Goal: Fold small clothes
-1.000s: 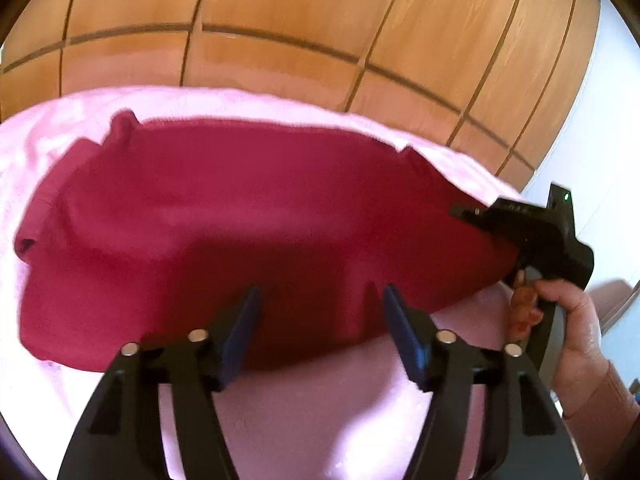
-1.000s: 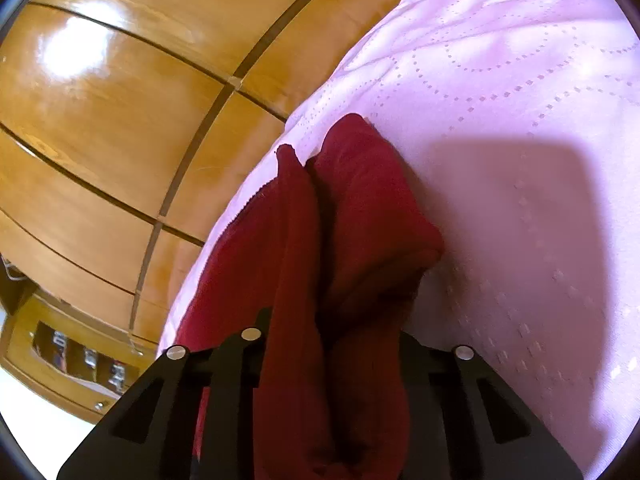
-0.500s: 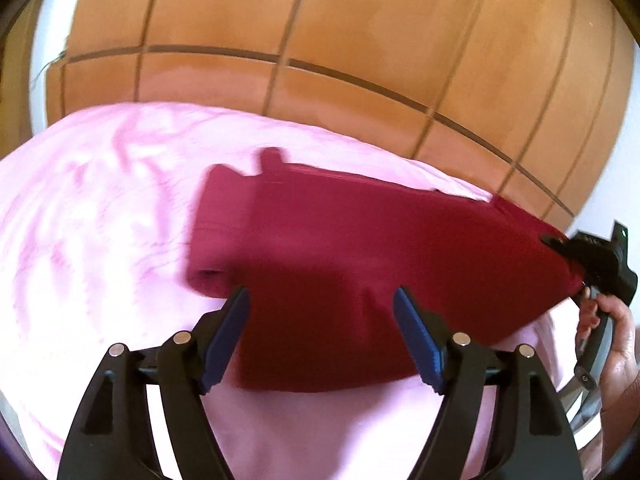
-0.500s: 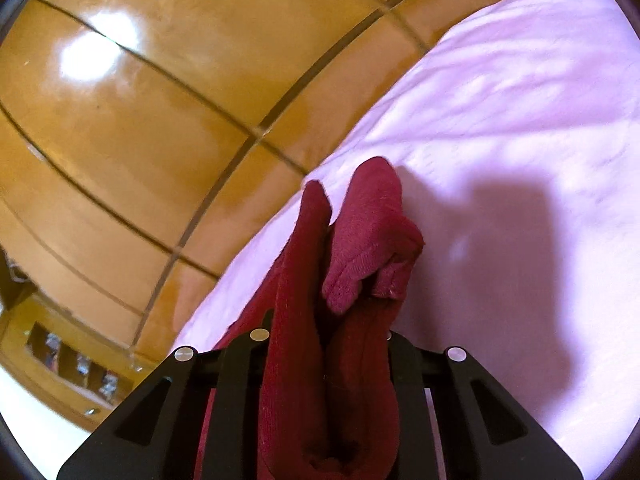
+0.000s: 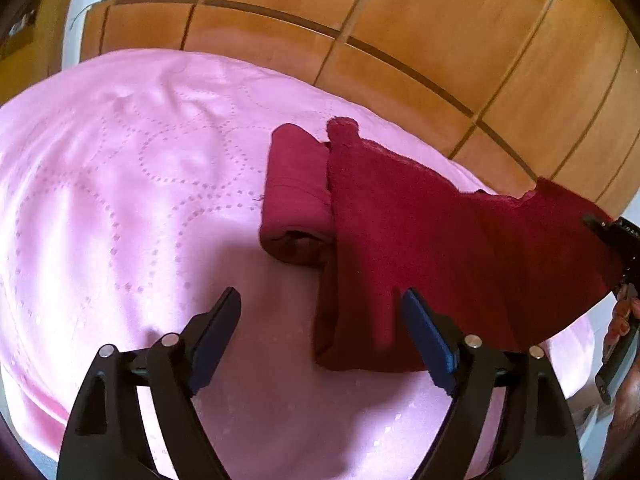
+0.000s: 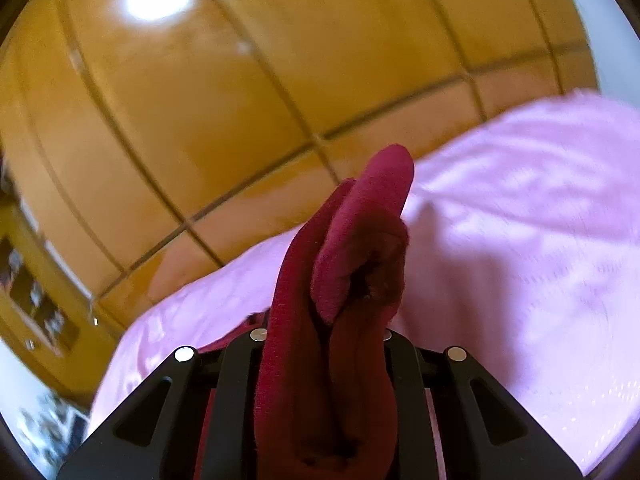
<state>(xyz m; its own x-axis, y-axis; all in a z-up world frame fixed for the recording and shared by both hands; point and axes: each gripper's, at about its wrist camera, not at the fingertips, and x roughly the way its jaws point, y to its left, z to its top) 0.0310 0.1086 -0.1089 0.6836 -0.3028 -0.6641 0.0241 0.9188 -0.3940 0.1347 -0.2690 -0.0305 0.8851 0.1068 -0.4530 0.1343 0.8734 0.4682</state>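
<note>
A dark red knit garment (image 5: 440,240) lies on the pink bed cover (image 5: 120,200), its right end lifted off the bed. A folded sleeve (image 5: 296,196) rests flat at its left end. My left gripper (image 5: 324,332) is open and empty, just in front of the garment's near edge. My right gripper (image 5: 612,236) shows at the right edge of the left wrist view, gripping the garment's raised right end. In the right wrist view my right gripper (image 6: 324,344) is shut on a bunched fold of the red garment (image 6: 352,264), which hides the fingertips.
A wooden panelled wall (image 5: 400,20) stands right behind the bed. The pink cover spreads wide to the left and front. A wooden shelf unit (image 6: 32,292) stands at the far left in the right wrist view.
My right gripper has lifted the garment's right end and pulled it to the right. My left gripper has moved back and to the left, so more pink cover shows.
</note>
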